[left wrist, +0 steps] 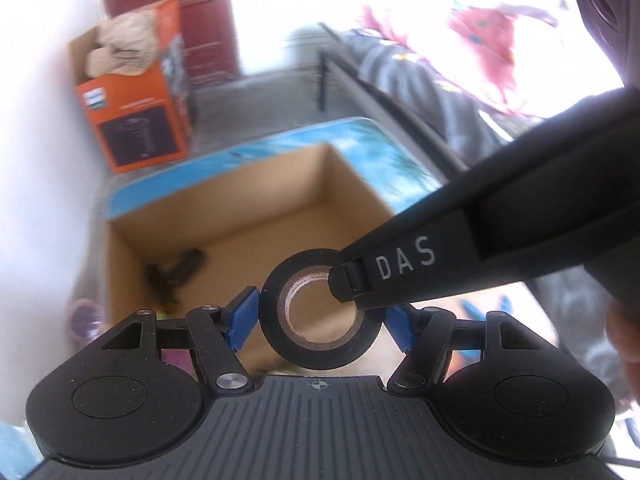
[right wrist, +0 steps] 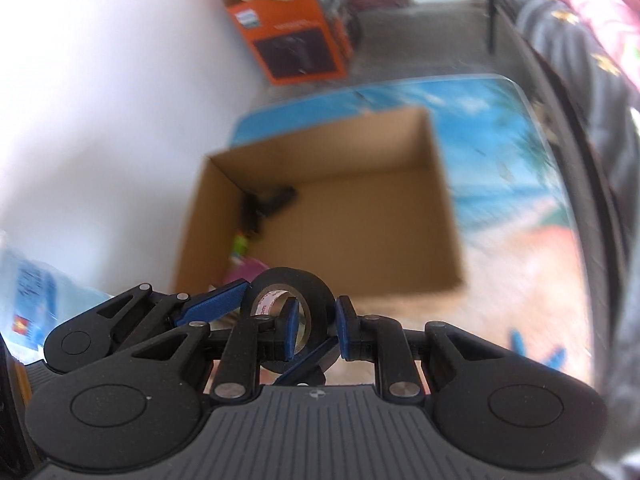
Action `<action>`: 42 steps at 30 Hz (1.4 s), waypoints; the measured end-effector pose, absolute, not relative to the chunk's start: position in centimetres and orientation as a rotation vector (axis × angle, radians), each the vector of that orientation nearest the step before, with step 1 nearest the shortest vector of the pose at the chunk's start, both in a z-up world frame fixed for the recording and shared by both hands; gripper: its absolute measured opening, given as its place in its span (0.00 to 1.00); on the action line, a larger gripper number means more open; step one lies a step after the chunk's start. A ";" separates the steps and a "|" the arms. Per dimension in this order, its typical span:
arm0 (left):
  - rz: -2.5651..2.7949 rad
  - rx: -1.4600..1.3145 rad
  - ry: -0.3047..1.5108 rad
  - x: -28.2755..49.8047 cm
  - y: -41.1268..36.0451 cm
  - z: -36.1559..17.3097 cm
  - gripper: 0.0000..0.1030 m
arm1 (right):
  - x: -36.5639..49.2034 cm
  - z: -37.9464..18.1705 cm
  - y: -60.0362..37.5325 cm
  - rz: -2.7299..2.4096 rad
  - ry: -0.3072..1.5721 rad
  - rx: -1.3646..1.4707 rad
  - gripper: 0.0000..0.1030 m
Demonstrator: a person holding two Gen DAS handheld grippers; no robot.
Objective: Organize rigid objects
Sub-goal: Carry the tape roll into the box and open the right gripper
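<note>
A black tape roll (left wrist: 316, 314) hangs above the near edge of an open cardboard box (left wrist: 224, 224). My left gripper (left wrist: 320, 320) has its blue pads on either side of the roll, the left pad touching it. My right gripper (right wrist: 314, 332) is shut on the roll's wall (right wrist: 316, 288), one finger through its hole; its finger marked DAS (left wrist: 404, 268) reaches in from the right in the left wrist view. The box (right wrist: 440, 216) holds a dark tool (right wrist: 268, 200) and small coloured items in its left corner.
The box stands on a blue and orange printed mat (right wrist: 500, 128). An orange carton (right wrist: 292, 28) filled with crumpled paper sits against the white wall behind. A dark frame draped with grey and pink cloth (left wrist: 420, 68) is at the right. A blue packet (right wrist: 32, 304) lies at the left.
</note>
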State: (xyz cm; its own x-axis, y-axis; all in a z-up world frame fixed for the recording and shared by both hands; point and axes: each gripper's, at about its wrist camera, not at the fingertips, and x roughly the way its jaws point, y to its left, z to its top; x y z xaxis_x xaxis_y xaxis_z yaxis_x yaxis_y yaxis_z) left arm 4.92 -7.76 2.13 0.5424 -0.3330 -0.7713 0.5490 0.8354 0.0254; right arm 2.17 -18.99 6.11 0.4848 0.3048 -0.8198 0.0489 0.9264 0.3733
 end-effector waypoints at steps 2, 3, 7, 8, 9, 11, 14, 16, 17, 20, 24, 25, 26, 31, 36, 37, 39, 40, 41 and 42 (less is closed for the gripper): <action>-0.489 0.266 0.855 6.7 -7.3 2.5 0.65 | 4.3 6.1 -18.0 0.197 1.051 0.382 0.21; -0.471 0.258 0.862 7.5 -7.2 2.5 0.65 | 5.6 6.0 -17.5 0.214 1.053 0.384 0.21; -0.398 0.230 0.924 10.9 -7.4 1.2 0.65 | 10.3 4.3 -16.4 0.267 1.092 0.383 0.21; -0.381 0.224 0.949 11.7 -7.4 0.8 0.65 | 11.6 3.5 -16.4 0.280 1.110 0.391 0.21; -0.366 0.221 0.966 12.6 -7.4 0.2 0.65 | 12.7 2.8 -16.5 0.293 1.125 0.401 0.21; -0.336 0.203 1.000 13.9 -7.3 -0.6 0.65 | 15.0 1.4 -16.4 0.317 1.159 0.423 0.21; -0.302 0.201 1.060 15.4 -8.0 -1.8 0.65 | 17.0 -0.7 -16.7 0.342 1.204 0.432 0.21; -0.276 0.208 1.103 15.9 -8.0 -2.4 0.65 | 18.0 -2.1 -16.7 0.359 1.234 0.442 0.21; -0.260 0.203 1.126 16.2 -8.1 -2.7 0.65 | 18.5 -2.9 -16.5 0.368 1.247 0.444 0.21; -0.221 0.207 1.176 18.2 -8.3 -4.1 0.65 | 19.8 -4.7 -16.5 0.393 1.279 0.445 0.21; -0.188 0.199 1.225 20.1 -8.4 -5.6 0.65 | 21.6 -7.1 -16.7 0.413 1.322 0.460 0.21; -0.183 0.199 1.237 20.5 -8.4 -6.1 0.65 | 21.8 -7.6 -16.7 0.417 1.333 0.464 0.21; -0.177 0.198 1.248 20.8 -8.4 -6.6 0.65 | 22.0 -8.0 -16.7 0.422 1.343 0.467 0.21; -0.152 0.206 1.277 21.8 -8.6 -8.5 0.65 | 23.1 -10.5 -16.7 0.442 1.375 0.482 0.21; -0.112 0.241 1.306 22.2 -8.6 -9.9 0.69 | 23.7 -12.7 -16.5 0.460 1.390 0.519 0.22; -0.107 0.250 1.312 22.2 -8.7 -9.9 0.70 | 24.0 -13.0 -16.4 0.466 1.394 0.519 0.23; -0.106 0.250 1.313 22.1 -8.6 -9.7 0.71 | 24.1 -13.3 -16.3 0.464 1.394 0.517 0.23; -0.107 0.245 1.309 22.0 -8.5 -9.5 0.71 | 24.1 -13.3 -16.3 0.464 1.390 0.517 0.24; -0.107 0.240 1.302 21.8 -8.4 -9.2 0.73 | 24.1 -13.2 -16.2 0.464 1.384 0.520 0.24; -0.107 0.236 1.294 21.6 -8.3 -8.8 0.73 | 24.0 -13.0 -16.4 0.462 1.375 0.528 0.24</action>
State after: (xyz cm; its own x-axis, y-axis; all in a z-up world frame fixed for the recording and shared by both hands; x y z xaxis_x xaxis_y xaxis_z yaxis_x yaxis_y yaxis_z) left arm 21.61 -8.30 -8.79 0.2722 0.0528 -0.9608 0.2105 0.9710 0.1130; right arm 24.04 -16.40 -12.99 0.1413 0.5953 -0.7910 -0.0028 0.7993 0.6010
